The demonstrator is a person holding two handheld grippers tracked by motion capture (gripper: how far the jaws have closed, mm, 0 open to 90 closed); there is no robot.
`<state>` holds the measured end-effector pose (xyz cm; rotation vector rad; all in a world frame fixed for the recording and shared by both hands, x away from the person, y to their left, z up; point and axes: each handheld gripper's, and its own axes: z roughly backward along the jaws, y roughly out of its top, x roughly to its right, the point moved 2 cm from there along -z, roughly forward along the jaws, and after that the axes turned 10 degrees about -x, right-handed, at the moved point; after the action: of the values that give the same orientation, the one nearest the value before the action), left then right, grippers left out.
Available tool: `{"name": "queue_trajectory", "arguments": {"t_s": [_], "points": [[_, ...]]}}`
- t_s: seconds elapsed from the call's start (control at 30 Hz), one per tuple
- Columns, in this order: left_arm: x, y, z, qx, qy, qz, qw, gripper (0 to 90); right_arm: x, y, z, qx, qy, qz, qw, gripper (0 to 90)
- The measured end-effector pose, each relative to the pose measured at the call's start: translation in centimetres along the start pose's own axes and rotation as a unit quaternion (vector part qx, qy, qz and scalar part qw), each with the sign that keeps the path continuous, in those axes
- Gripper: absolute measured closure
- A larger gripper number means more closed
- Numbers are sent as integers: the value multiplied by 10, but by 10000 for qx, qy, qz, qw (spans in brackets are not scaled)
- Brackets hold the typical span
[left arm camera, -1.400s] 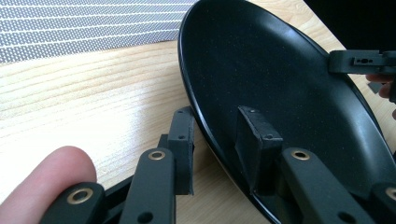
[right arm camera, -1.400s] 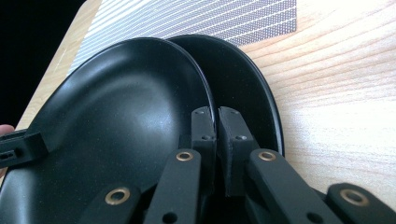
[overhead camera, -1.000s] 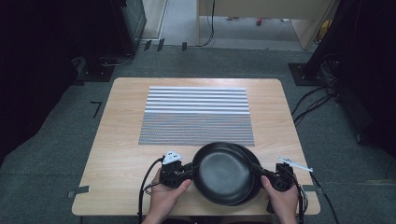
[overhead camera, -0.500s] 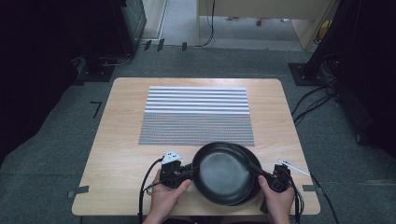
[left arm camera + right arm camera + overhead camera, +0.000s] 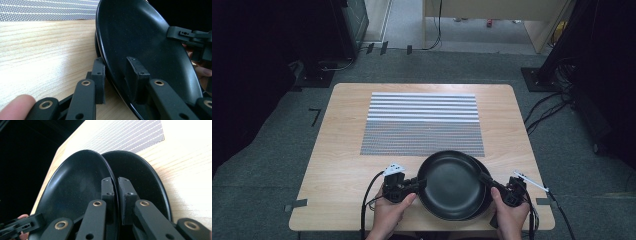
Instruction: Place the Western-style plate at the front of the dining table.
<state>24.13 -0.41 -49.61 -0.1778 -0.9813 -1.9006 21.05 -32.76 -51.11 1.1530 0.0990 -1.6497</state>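
Black on black: the top plate (image 5: pixel 452 184) sits near the front edge of the wooden table (image 5: pixel 342 150), lifted off a second plate (image 5: pixel 142 173) beneath. Left gripper (image 5: pixel 418 185) is clamped on its left rim, right gripper (image 5: pixel 486 180) is clamped on its right rim. Striped mat (image 5: pixel 422 122) lies behind.
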Motion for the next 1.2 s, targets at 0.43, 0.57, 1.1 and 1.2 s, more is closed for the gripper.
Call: {"name": "queue_trajectory", "arguments": {"t_s": [0.43, 0.57, 1.1, 1.2], "points": [[5, 14, 13, 141, 38, 64, 9999, 708, -19, 17, 7, -32, 11, 259, 9997, 837], [4, 24, 20, 223, 130, 65, 9996, 711, -25, 23, 3, -80, 38, 259, 9996, 837], [-10, 60, 46, 572, 230, 160, 9980, 728, -58, 59, -14, -152, 241, 400, 9988, 837], [-15, 67, 49, 610, 242, 204, 9976, 728, -67, 70, -21, -161, 211, 484, 9985, 837]]}}
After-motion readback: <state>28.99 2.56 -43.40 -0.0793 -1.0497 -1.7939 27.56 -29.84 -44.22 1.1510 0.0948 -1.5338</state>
